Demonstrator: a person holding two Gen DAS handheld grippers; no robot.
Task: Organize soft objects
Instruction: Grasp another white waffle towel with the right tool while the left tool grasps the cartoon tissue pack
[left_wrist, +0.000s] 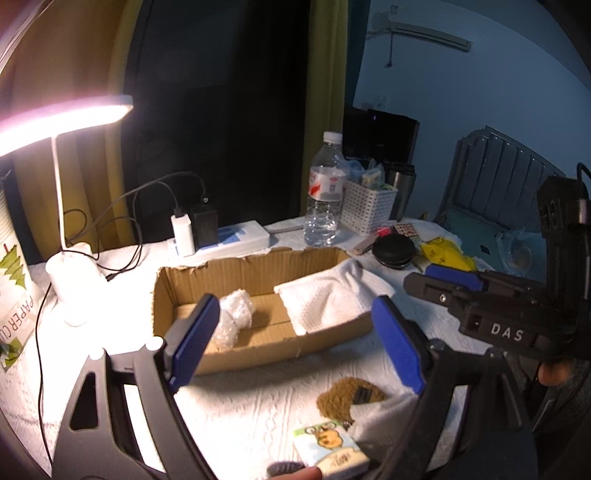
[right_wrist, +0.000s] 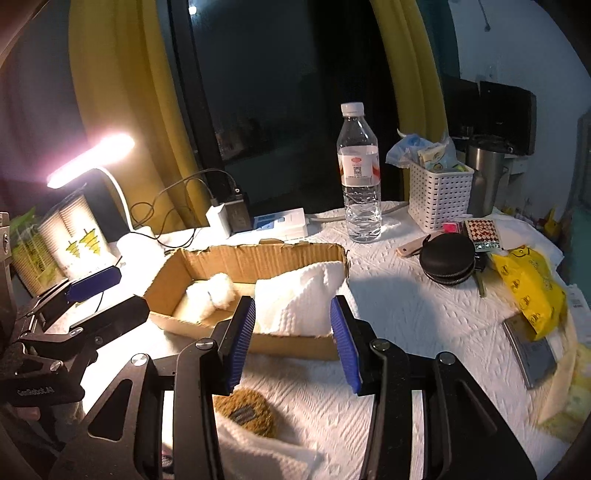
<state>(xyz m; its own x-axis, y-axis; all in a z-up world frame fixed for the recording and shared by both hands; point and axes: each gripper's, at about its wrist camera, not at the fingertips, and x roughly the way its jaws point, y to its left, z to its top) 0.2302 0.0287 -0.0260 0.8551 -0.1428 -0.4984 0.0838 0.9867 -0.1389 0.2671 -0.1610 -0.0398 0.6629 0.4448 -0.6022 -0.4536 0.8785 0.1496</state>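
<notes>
1. Jaws of the left gripper (left_wrist: 295, 343) stood wide and empty; those of the right gripper (right_wrist: 291, 343) stood moderately apart, also empty.
2. Inside the cardboard box (left_wrist: 258, 266), a white folded cloth (left_wrist: 325, 299) lay at the 3 o'clock end and a bubble-wrap bundle (left_wrist: 234, 314) at the 9 o'clock end.
3. On the desk (right_wrist: 406, 314), just at 6 o'clock of the box, a brown plush piece (right_wrist: 255, 410) rested against another white cloth (right_wrist: 266, 454); a small cartoon-printed pad (left_wrist: 330, 446) lay beside them.
4. Judged next: take the brown plush. Approach from above, close gently on its middle, avoid snagging the cloth, then lower it into the box's bare centre.
</notes>
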